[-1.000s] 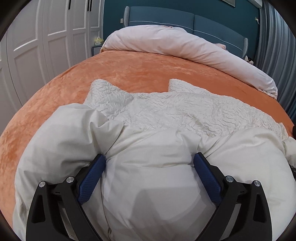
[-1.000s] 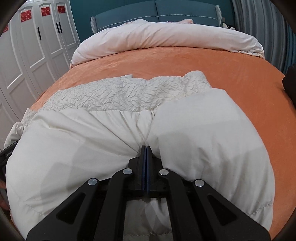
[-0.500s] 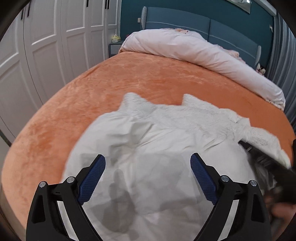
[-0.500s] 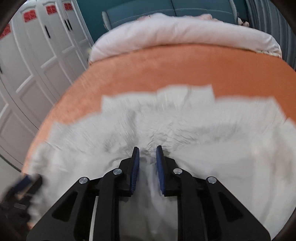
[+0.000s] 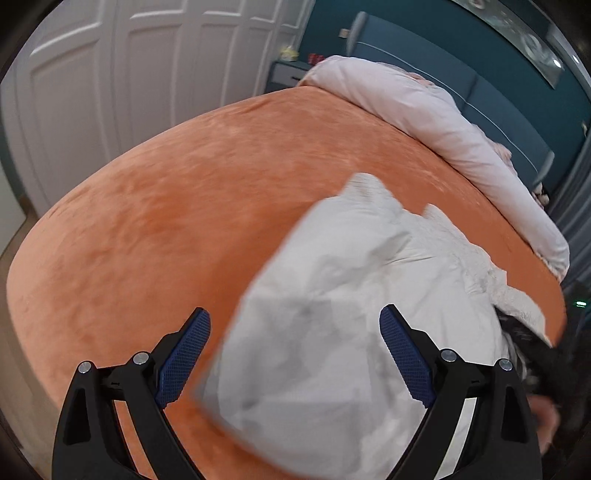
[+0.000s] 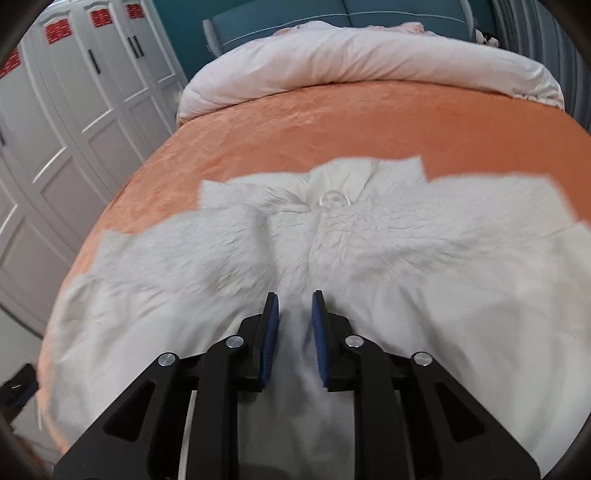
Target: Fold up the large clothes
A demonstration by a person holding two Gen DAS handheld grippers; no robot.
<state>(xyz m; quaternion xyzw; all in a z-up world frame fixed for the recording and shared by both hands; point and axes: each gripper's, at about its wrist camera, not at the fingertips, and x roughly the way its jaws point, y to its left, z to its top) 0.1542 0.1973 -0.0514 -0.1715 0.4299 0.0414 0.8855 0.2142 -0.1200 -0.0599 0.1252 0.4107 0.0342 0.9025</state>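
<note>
Since a second ago our right gripper has let go of the cream-white padded jacket with a crinkled fleecy lining: its blue-padded fingers, then pressed flat together on a fold, now stand a little apart with cloth lying in the gap, and we cannot tell whether they touch it. Our left gripper has swung to the left, so that the jacket, which filled the space between its fingers before, now sits toward the right of that view, motion-blurred at its near edge. Its fingers are spread wide and grip nothing; the left one hangs over bare bedcover, the right one over the smooth cloth.

We see the jacket spread on the near part of the orange plush bedcover, smooth shell toward us and fleecy lining farther off; in the right wrist view a small clear ring lies at the middle of the far edge. A pale pink rolled duvet lies across the far end of the bed against the blue upholstered headboard. White panelled wardrobe doors stand along the left side, some with red stickers near the top
</note>
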